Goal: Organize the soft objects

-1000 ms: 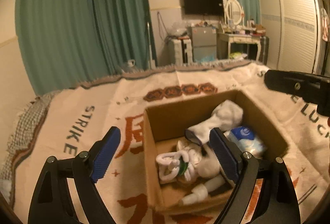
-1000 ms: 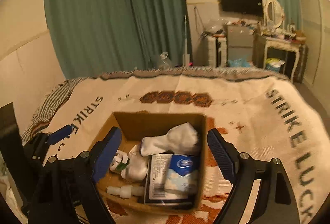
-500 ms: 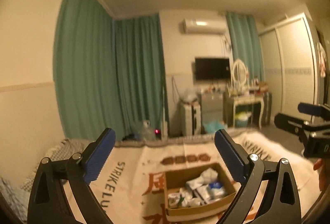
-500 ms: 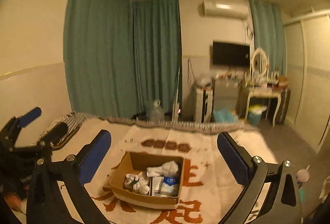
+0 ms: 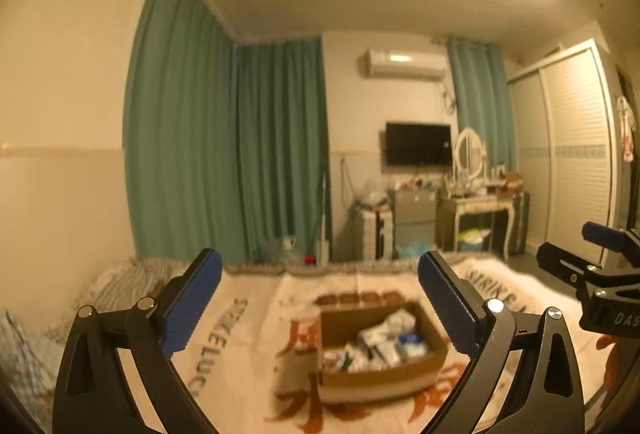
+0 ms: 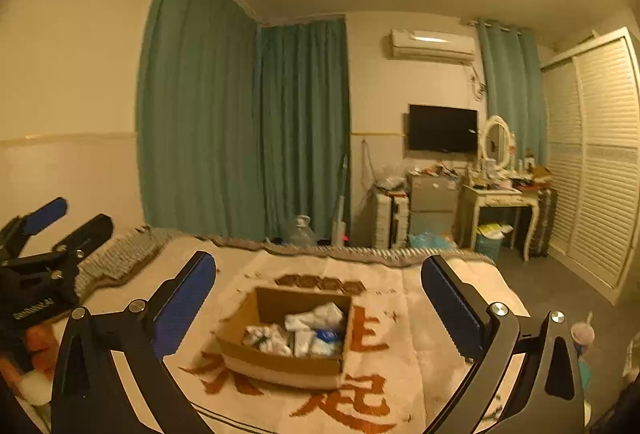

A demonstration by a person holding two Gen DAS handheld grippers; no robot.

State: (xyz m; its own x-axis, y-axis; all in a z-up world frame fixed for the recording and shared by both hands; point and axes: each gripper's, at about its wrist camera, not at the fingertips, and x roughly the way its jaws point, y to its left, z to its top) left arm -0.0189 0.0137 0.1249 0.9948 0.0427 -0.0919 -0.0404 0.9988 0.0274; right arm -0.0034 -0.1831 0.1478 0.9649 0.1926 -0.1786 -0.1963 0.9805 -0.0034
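Soft items [image 6: 298, 334] in box [image 6: 280, 364] on blanket [image 6: 400, 366]

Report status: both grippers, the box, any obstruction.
Left gripper open, empty. Right gripper open, empty. Cardboard box on blanket, soft items inside. Nothing blocking it.

Open right gripper [image 6: 318, 294] frames a cardboard box [image 6: 280, 364] of soft items on the blanket [image 6: 400, 386]

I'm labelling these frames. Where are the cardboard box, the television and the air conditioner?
cardboard box [image 6: 280, 364], right wrist view, front wall.
television [image 6: 443, 128], right wrist view, screen centre.
air conditioner [image 6: 432, 45], right wrist view, front panel.
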